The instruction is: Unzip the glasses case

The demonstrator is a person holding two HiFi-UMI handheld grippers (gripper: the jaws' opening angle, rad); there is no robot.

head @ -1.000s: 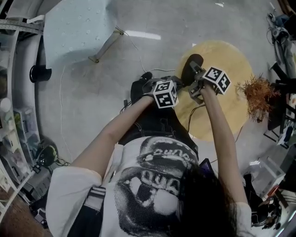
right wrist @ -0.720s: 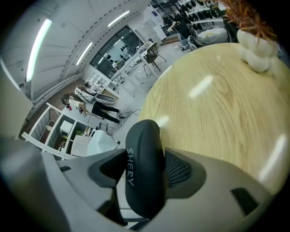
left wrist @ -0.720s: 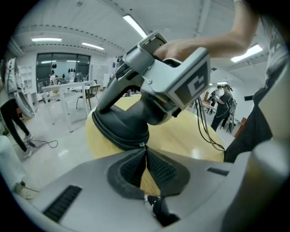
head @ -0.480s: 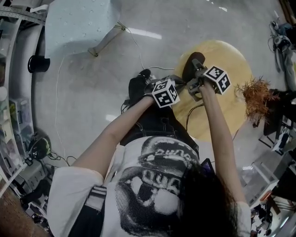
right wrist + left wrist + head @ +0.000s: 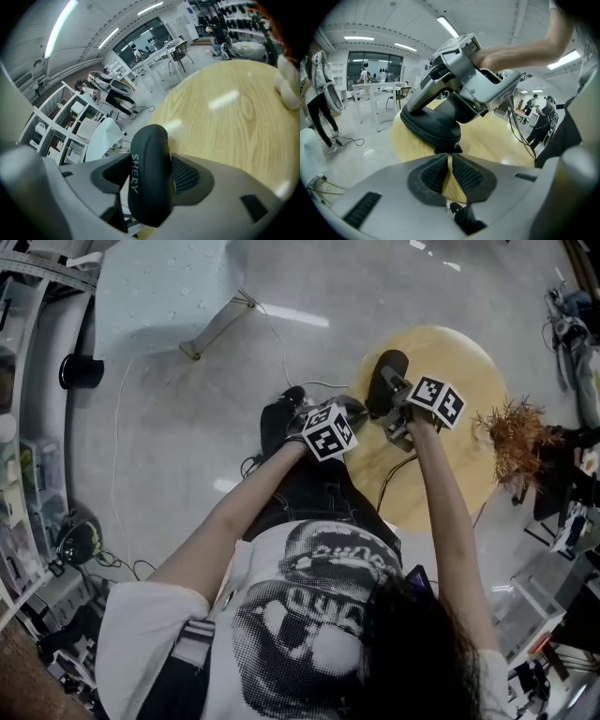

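Two grippers meet over the left edge of the round table (image 5: 464,357), and in the last second neither has gone anywhere; each has only rolled a little. On the left, the left gripper (image 5: 449,158) has its fingers nearly together, with just a thin gap, and the tips seem to pinch the small zip tab (image 5: 449,150) at the end of the black glasses case (image 5: 433,127). To the right, the right gripper (image 5: 152,164) has its fingers wide, pressed on both sides of the case, which it holds up over the table. The seam of the case looks closed all along. So I think the zip has not been pulled yet. The small rolls look like lining up before the tab gets pulled along the seam.
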